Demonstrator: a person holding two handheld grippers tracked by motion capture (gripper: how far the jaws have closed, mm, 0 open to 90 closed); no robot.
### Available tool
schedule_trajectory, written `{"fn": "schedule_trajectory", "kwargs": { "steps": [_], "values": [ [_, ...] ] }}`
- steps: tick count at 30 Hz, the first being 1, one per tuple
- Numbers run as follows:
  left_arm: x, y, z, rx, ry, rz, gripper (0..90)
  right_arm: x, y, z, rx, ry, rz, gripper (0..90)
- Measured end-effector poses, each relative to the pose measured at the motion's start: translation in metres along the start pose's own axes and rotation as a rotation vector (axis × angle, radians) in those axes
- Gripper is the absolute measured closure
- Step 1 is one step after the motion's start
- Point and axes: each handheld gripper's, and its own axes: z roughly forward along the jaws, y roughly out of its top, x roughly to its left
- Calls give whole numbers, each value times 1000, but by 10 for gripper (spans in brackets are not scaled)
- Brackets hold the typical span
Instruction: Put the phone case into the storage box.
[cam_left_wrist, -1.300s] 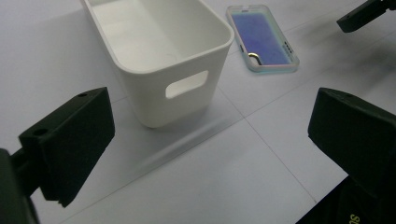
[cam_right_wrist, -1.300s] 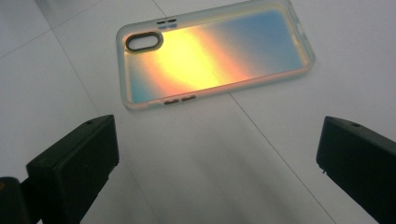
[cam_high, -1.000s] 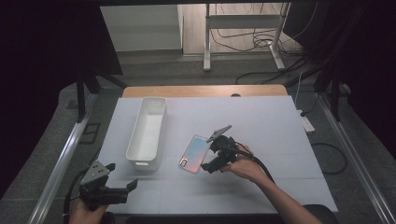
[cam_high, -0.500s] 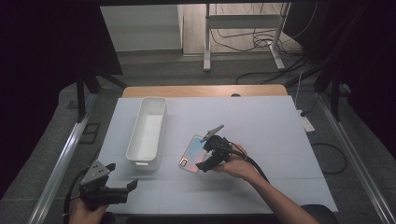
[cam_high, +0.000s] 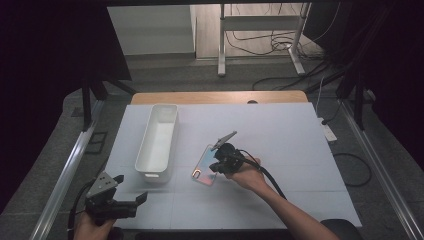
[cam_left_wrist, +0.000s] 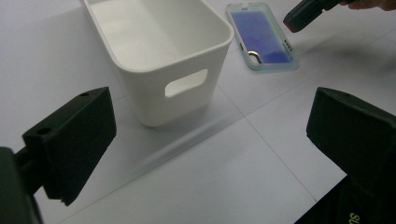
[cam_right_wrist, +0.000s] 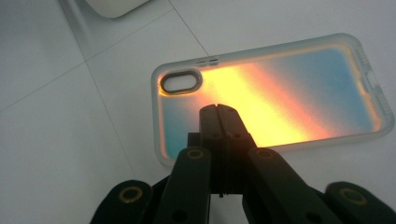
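An iridescent phone case (cam_high: 202, 164) lies flat on the white table, camera hole toward the near side. My right gripper (cam_high: 215, 168) hovers low over its right half with both jaws pressed together and nothing between them. In the right gripper view the closed tips (cam_right_wrist: 218, 112) sit above the case (cam_right_wrist: 289, 88), near the camera cut-out; whether they touch it is unclear. My left gripper (cam_high: 129, 188) is at the table's front left corner, jaws wide apart and empty. The left gripper view (cam_left_wrist: 212, 123) faces the case (cam_left_wrist: 261, 37) and the right gripper's tip (cam_left_wrist: 299, 16).
A long white bin (cam_high: 155, 174), empty, stands left of the case with a handle slot in its near wall (cam_left_wrist: 177, 84). The right gripper's black cable (cam_high: 270, 177) trails back along the forearm. The table's wooden far edge (cam_high: 220, 96) lies beyond the white surface.
My right gripper has slid left, from the case's right edge to above the case. The left gripper and the bin have stayed put.
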Motion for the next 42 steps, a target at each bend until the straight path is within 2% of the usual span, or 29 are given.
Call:
{"fn": "schedule_trajectory", "kwargs": {
  "steps": [10, 25, 42],
  "values": [
    [0, 0, 0, 1, 0, -4, 25, 4, 5, 14, -3, -7, -18, 895],
    [0, 0, 0, 2, 1, -8, 28, 4, 0, 31, 49, -19, -18, 895],
    [0, 0, 1, 8, 10, -4, 29, 4, -9, 22, 83, 5, -28, 895]
  ]
}}
